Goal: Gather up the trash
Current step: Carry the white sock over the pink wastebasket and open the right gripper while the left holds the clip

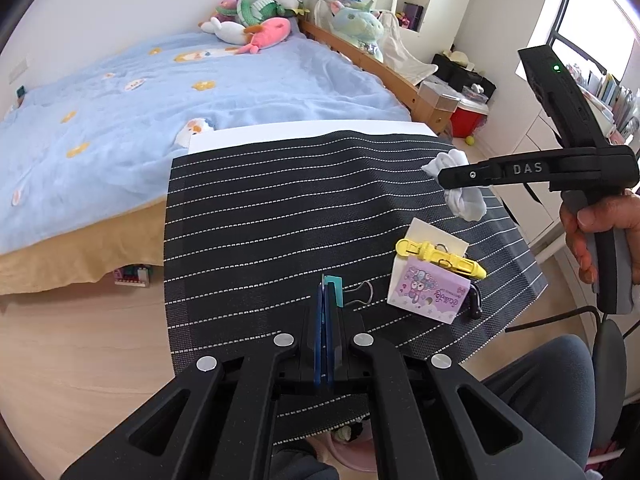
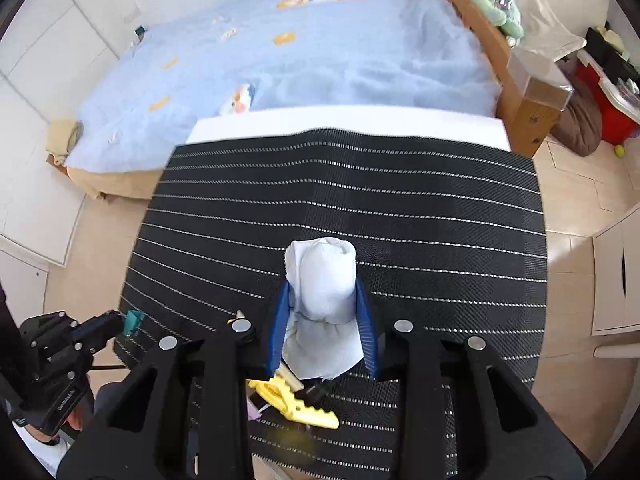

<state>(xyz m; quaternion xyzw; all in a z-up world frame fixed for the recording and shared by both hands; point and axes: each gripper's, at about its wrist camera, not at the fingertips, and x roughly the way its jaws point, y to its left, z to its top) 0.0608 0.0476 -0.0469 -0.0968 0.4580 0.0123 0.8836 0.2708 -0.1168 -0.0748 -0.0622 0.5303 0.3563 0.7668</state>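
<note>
A crumpled white tissue (image 2: 322, 280) is gripped between the partly closed jaws of the right gripper (image 2: 323, 328) and is held above the striped black mat (image 2: 440, 208) on the counter (image 2: 344, 124). The left gripper (image 1: 326, 316) is seen with jaws pressed together on a teal binder clip (image 1: 335, 290). A yellow hair clip (image 1: 440, 258) and a purple notepad (image 1: 428, 294) are seen lying just beneath the tissue, with a blue-blanketed bed (image 1: 160, 100) beyond the counter.
</note>
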